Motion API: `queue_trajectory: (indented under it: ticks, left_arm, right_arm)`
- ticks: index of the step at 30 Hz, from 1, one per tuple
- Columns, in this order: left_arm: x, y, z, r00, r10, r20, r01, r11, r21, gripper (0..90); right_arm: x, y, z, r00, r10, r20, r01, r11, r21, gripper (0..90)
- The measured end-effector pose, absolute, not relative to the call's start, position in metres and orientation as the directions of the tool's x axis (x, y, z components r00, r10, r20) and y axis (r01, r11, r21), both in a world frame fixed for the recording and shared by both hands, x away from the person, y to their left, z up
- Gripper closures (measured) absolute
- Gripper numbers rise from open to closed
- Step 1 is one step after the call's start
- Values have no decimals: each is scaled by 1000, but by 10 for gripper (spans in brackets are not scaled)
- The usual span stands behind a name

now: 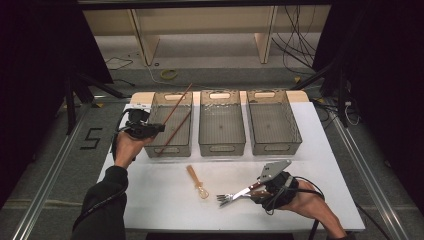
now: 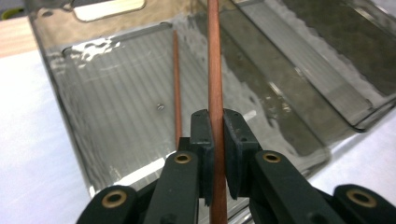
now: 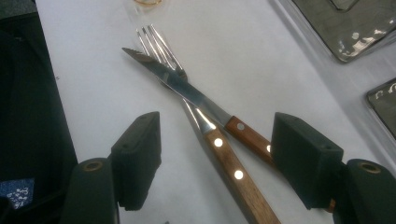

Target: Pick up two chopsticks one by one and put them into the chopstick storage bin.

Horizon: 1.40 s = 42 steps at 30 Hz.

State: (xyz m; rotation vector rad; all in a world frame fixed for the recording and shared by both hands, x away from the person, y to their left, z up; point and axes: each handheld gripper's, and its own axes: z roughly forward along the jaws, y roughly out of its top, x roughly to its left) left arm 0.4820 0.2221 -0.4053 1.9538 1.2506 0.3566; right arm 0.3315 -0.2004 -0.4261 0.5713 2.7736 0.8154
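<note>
Left tool clamps a chopstick over the left bin; right tool sits spread around a knife and fork.

The chopstick [image 2: 215, 70] is pinched between the pads of the left tool [image 2: 215, 140] and slants up over the leftmost bin [image 1: 152, 107]; the left gripper view shows a second chopstick [image 2: 177, 84] lying on that bin's ribbed floor, while the high view shows both sticks crossing the bin at a slant. The middle bin [image 1: 222, 145] and right bin [image 1: 295, 125] hold nothing. On the white desk [image 1: 160, 195] lies a small spoon [image 1: 197, 182]. The right gripper view shows the right tool [image 3: 217, 158] unclenched, with the wood-handled knife [image 3: 196, 95] crossed over the fork [image 3: 161, 42] between its pads, the knife's handle reaching the right pad.
</note>
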Motion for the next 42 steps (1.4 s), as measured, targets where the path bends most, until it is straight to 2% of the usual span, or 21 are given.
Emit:
queue_trajectory:
  ticks: [15, 20, 26, 36, 42]
  left_arm:
    - [496, 231, -421, 391, 900, -194, 707, -158, 689, 811]
    - [497, 232, -420, 376, 905, -200, 711, -143, 688, 616]
    - [488, 230, -412, 416, 882, -222, 685, -143, 715, 479]
    - [447, 221, -394, 552, 805, -219, 565, -168, 808, 321]
    - [428, 214, -391, 631, 748, -203, 503, -196, 842, 284]
  right_arm:
    - [331, -201, -427, -908, 414, -71, 310, 773, 553, 345]
    - [332, -202, -426, -908, 413, -69, 309, 772, 556, 345]
    - [331, -204, -424, -904, 421, -72, 311, 765, 564, 345]
    - [331, -207, -425, -897, 439, -57, 327, 744, 582, 344]
    - [330, -207, -428, -892, 448, -54, 332, 733, 593, 344]
